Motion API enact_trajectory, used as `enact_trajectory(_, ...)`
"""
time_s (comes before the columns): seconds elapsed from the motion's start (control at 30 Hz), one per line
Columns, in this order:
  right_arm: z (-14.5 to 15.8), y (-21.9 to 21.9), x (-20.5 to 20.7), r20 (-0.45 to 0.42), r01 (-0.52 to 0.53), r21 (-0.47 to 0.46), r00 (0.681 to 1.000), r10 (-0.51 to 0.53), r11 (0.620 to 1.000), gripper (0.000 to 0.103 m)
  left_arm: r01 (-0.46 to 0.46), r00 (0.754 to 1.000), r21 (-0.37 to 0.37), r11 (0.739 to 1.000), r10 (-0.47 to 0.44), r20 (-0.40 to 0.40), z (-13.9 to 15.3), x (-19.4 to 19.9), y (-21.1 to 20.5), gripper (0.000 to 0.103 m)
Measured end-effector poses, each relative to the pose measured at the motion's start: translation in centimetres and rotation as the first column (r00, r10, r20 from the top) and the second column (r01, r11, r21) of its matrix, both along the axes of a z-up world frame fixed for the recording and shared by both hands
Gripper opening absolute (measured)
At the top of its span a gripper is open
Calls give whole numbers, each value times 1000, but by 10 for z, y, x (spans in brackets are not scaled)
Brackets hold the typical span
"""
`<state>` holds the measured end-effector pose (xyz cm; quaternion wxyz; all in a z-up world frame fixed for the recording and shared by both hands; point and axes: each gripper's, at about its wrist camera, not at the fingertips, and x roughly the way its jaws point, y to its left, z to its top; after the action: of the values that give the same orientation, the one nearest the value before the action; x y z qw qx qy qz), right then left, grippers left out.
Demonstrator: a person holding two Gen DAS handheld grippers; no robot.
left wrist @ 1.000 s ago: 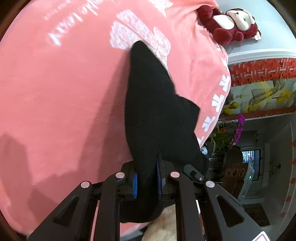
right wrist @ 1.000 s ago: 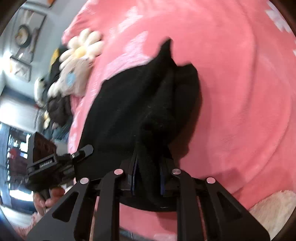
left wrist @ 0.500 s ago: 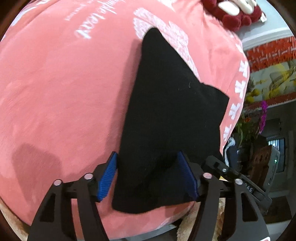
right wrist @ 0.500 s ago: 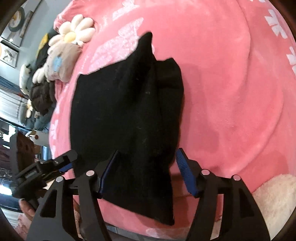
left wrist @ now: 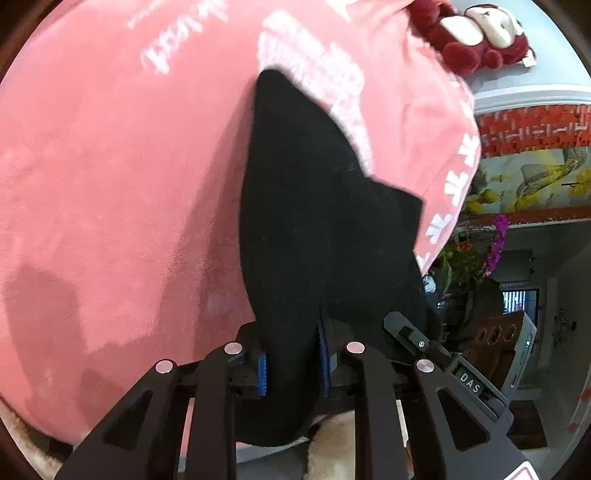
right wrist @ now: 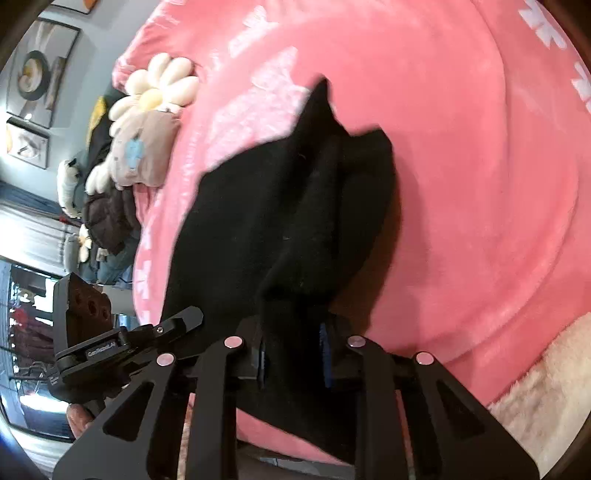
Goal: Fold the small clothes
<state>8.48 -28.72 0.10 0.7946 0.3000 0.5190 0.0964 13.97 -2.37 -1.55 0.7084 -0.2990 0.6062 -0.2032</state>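
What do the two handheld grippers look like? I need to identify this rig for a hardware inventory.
Both look alike: the left gripper and the right gripper have matte black angular frames with triangular cut-outs, round silver pivot pins and ribbed blue pads on the fingers. A black side bar carries white lettering reading "DAS". No cables or sleeves show.

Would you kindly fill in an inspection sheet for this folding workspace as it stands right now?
Surface: pink blanket with white print, spread under the work.
Job's things: one black garment, bunched, near edge pinched up at two points.
Clutter: red plush toy at the far edge; flower plush and a dark plush beside it.
Grippers: left claw and right claw both closing, black cloth between the pads of each.
Cables: nothing seen.
Surroundings: wall pictures, flowers, a brick-pattern band, a cream fleece patch by the near edge.
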Motion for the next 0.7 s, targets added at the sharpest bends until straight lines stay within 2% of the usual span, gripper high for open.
enact_trajectory(0.17,46,12,-15,64,-17,1,998,17,1000,19,3,999,-18,1000,-2,47,43,-18,11,15)
enact_trajectory(0.4,111,39,-44,171,-72,-6,983,72,997,19,42,979,97,994,-61,197,122,-58,16,15)
enact_trajectory(0.57,151,58,-67,275,-108,-20,955,110,994,19,15,955,138,990,-55,291,165,-83,26,15)
enact_trajectory(0.7,180,78,-79,370,-134,-41,919,140,990,19,-18,930,143,990,-36,366,195,-98,40,15)
